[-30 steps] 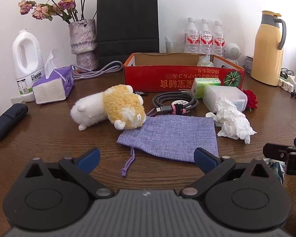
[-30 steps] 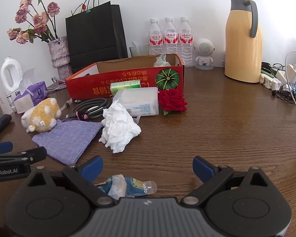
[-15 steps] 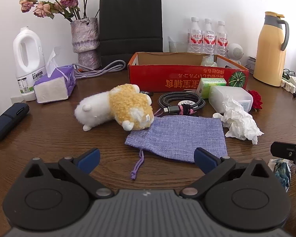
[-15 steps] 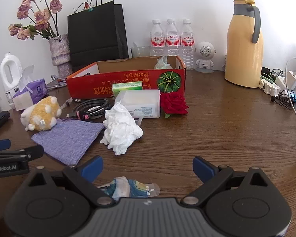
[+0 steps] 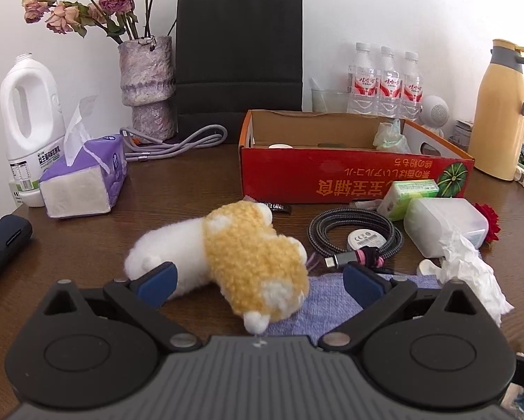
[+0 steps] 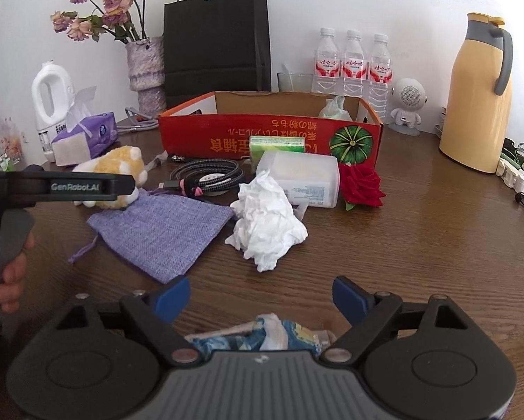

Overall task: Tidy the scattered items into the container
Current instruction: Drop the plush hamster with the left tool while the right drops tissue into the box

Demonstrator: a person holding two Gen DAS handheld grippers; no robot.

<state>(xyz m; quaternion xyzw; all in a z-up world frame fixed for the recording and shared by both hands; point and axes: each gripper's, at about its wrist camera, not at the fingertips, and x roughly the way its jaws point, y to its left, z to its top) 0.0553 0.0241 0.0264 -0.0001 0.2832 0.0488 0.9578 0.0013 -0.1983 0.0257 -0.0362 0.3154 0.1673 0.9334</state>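
A white and yellow plush toy (image 5: 237, 255) lies on the brown table, partly on a purple cloth pouch (image 6: 160, 224). My left gripper (image 5: 258, 281) is open, its blue pads on either side of the toy, not closed on it. The red cardboard box (image 5: 349, 171) stands behind, open-topped, with a crumpled item inside. My right gripper (image 6: 262, 295) is open above a blue and white wrapper (image 6: 262, 332) near the front edge. Scattered in front of the box: a coiled cable (image 5: 356, 234), crumpled tissue (image 6: 265, 224), a white plastic box (image 6: 304, 178), a green packet (image 6: 276, 145), a red rose (image 6: 361, 183).
At the back stand a vase of dried roses (image 5: 148, 84), a black paper bag (image 5: 239, 59), three water bottles (image 5: 384, 80), a yellow thermos (image 5: 500, 112). At left are a white jug (image 5: 27, 112), a tissue pack (image 5: 83, 178) and a dark case (image 5: 2, 245).
My left gripper has moved forward to the plush toy, which now sits between its open fingers. My right gripper has moved slightly forward over the wrapper.
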